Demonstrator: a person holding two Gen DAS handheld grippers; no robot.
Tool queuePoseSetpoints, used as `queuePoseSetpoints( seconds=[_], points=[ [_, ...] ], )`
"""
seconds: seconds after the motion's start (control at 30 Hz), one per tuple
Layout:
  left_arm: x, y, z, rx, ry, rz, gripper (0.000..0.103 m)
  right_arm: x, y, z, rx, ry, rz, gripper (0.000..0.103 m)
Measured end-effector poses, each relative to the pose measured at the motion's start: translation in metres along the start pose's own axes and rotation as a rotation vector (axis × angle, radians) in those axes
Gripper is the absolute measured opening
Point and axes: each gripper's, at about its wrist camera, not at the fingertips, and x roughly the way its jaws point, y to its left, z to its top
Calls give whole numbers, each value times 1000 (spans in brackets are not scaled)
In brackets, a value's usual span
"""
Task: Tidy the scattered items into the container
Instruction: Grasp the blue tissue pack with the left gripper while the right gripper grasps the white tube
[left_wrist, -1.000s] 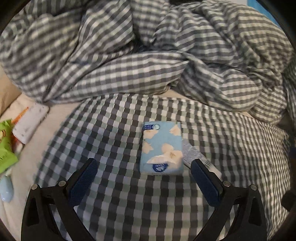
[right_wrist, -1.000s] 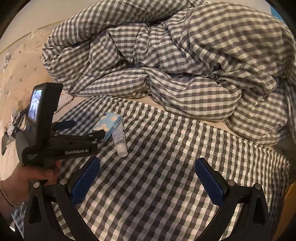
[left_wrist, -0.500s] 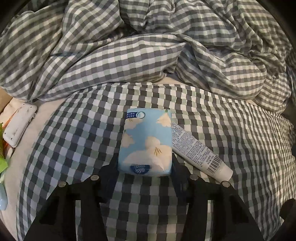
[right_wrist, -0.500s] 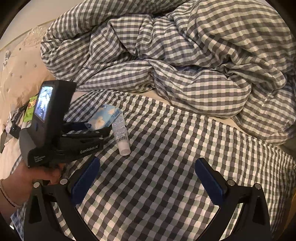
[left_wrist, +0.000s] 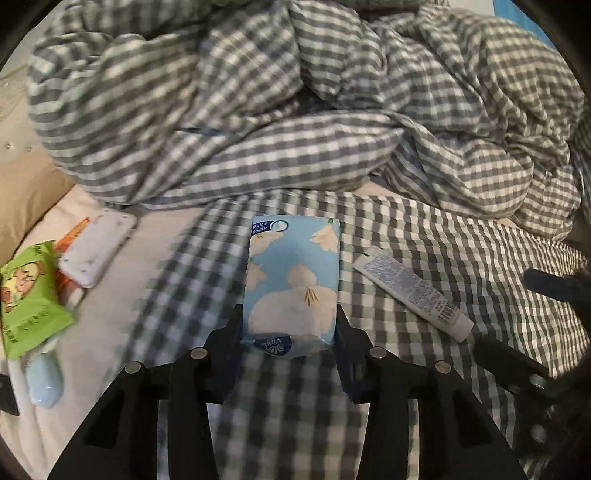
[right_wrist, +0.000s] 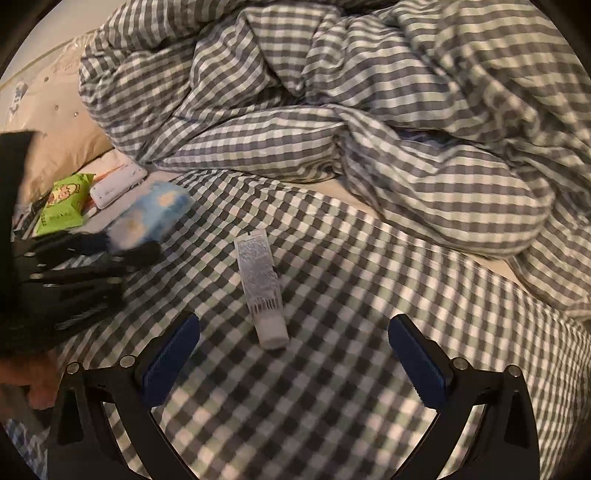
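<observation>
So the left gripper (left_wrist: 290, 332) is pinching a soft blue flower-print tissue pack (left_wrist: 291, 280) over the checked bedsheet's (left_wrist: 461, 229) middle; right gripper (right_wrist: 293, 354) spread wide around a white plastic tube (right_wrist: 262, 288).

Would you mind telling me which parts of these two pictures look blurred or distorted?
Left wrist view: tissue pack sharp, duvet and green packet smeared, fisheye bends the edges. Right wrist view: tube fairly sharp, left gripper and its tissue pack streaked by motion.
</observation>
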Motion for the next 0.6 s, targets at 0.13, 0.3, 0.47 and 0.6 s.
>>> queuePoseSetpoints(
  seconds=[0.13,0.3,0.47,0.6],
  points=[
    [-9,9,0,-9,-6,10,44,20,7,7,-20,24,10,99],
    [-16,20,0,-38,-7,18,44,47,19,9,-68,101,12,49],
    [-23,25,-1,-43,-14,25,44,48,18,10,-71,107,-8,26],
    [-30,24,1,-44,-22,28,44,37,12,12,-48,96,1,25]
  ],
)
